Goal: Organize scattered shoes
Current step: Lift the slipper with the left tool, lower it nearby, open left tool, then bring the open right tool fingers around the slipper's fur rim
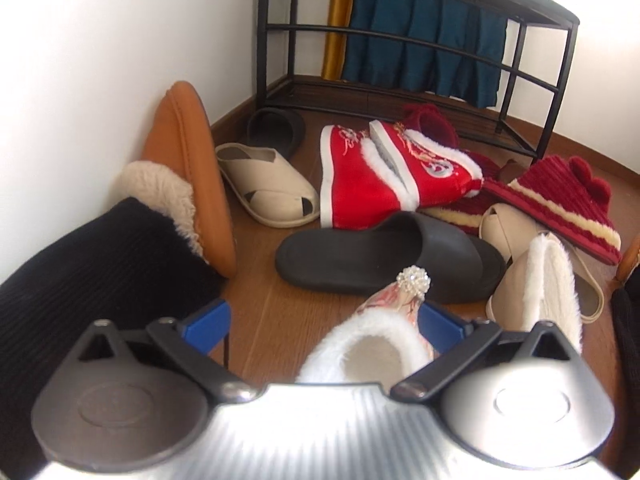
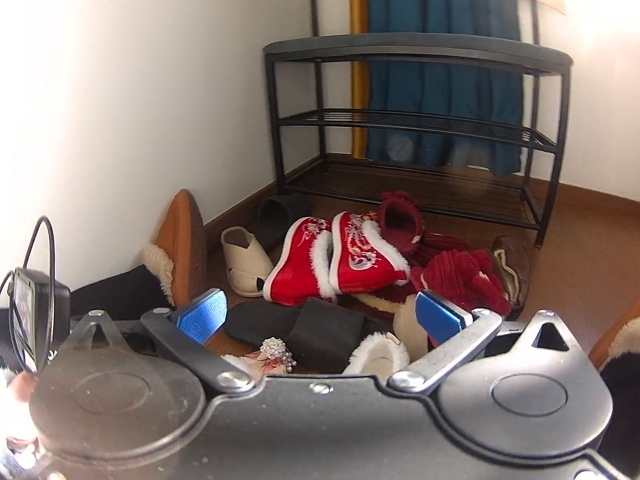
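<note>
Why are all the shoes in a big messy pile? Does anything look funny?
Yes. The black shoe rack has bare shelves while the shoes lie jumbled on the floor before it. The two red embroidered boots have tipped onto their sides, and a tan slipper stands on edge against the wall.

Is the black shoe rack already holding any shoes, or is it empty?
Empty: the black shoe rack shows bare shelves; all shoes, including the red embroidered boots, lie on the floor before it.

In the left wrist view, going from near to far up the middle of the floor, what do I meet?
White fur-lined slipper with pearl ornament → black slide sandal → red embroidered boots → black shoe rack.
</note>
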`<state>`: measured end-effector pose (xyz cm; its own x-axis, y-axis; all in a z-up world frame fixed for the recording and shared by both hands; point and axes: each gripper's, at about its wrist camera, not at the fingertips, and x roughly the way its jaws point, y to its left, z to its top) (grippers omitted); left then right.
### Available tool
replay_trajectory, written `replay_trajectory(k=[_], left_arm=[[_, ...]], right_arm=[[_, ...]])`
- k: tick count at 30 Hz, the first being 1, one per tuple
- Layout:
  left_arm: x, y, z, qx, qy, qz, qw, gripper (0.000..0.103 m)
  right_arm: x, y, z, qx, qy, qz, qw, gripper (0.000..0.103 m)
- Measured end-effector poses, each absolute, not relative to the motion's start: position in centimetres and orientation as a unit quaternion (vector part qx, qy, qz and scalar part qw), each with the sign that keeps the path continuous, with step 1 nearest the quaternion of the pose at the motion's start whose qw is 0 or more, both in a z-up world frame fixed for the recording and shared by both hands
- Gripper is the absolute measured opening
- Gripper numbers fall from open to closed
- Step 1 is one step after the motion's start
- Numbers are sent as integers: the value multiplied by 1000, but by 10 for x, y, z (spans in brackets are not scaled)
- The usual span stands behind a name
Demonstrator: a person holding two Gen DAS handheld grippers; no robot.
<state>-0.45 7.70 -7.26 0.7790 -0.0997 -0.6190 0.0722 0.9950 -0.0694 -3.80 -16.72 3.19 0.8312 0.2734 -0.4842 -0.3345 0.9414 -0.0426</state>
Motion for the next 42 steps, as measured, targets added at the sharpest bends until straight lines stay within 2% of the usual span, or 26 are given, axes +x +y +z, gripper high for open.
replay_trajectory(k=[5, 8, 9, 10, 12, 14, 15, 16, 20, 21, 23, 25, 27, 29, 30, 31, 33, 35, 36, 37, 42], left_arm=[[-25, 93, -49, -40, 290, -32, 956, 102], [-40, 103, -41, -45, 275, -19, 960, 102], [-43, 105, -40, -44, 277, -18, 960, 102], [-46, 107, -39, -43, 278, -17, 959, 102], [-48, 111, -39, -48, 281, -18, 958, 102], [-48, 113, -38, -51, 282, -14, 958, 102], [-48, 115, -38, -54, 282, -13, 958, 102], [-48, 117, -37, -57, 279, -12, 959, 102], [-46, 123, -35, -60, 271, -5, 961, 102], [-45, 124, -35, -59, 270, -4, 961, 102], [-43, 127, -35, -56, 271, -3, 961, 102], [-38, 131, -35, -57, 271, -3, 961, 102], [-36, 135, -36, -61, 270, 2, 961, 102], [-35, 138, -36, -64, 267, 4, 962, 102], [-34, 138, -37, -63, 265, 4, 962, 102], [-33, 137, -37, -61, 266, 3, 962, 102], [-31, 135, -38, -58, 267, -4, 962, 102], [-30, 130, -38, -52, 265, -13, 963, 102], [-29, 129, -38, -50, 264, -16, 963, 102], [-28, 127, -38, -49, 264, -20, 963, 102], [-26, 121, -36, -44, 262, -28, 964, 102]], right_arm=[[-14, -130, 15, -191, 248, 232, 921, 103], [9, -113, -4, -199, 282, 285, 894, 101], [16, -106, -11, -199, 293, 297, 887, 89], [25, -96, -20, -200, 308, 311, 876, 69], [37, -82, -34, -207, 332, 320, 863, 52], [42, -72, -47, -222, 351, 337, 845, 58], [44, -63, -55, -236, 364, 353, 829, 84], [43, -60, -60, -243, 366, 360, 823, 98], [35, -41, -69, -300, 338, 390, 802, 97], [35, -36, -72, -315, 337, 393, 795, 93], [39, -29, -77, -333, 345, 399, 782, 73], [44, -19, -88, -355, 361, 405, 761, 33], [49, -10, -100, -380, 370, 402, 746, 18], [56, -6, -107, -389, 373, 400, 742, 19], [59, -3, -112, -394, 375, 398, 739, 23], [62, -1, -114, -398, 376, 397, 737, 32], [64, 5, -119, -415, 370, 398, 730, 39], [65, 10, -122, -433, 362, 397, 723, 55], [65, 12, -123, -441, 356, 400, 720, 69], [65, 13, -123, -446, 352, 403, 717, 73], [79, 21, -137, -482, 364, 400, 689, 63]])
